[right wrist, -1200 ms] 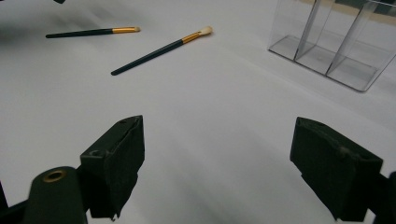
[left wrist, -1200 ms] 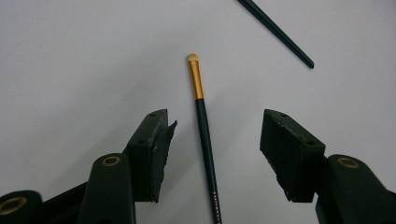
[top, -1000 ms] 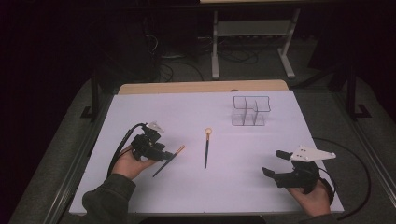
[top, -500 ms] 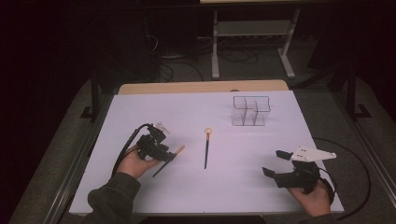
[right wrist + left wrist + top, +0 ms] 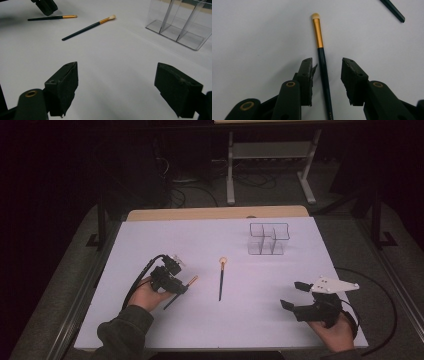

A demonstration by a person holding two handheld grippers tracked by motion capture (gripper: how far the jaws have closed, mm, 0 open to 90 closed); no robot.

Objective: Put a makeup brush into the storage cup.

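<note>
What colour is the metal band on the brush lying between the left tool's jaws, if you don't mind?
Gold, on the brush; the left gripper view shows it best.

small brush [image 5: 181, 290] left of long brush [image 5: 220, 279]; organizer [image 5: 268, 239] behind, right.

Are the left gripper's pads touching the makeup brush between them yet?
Apart. In the left gripper view the left gripper straddles the makeup brush; its jaws have just been closing, but bare table shows on both sides of the handle.
</note>
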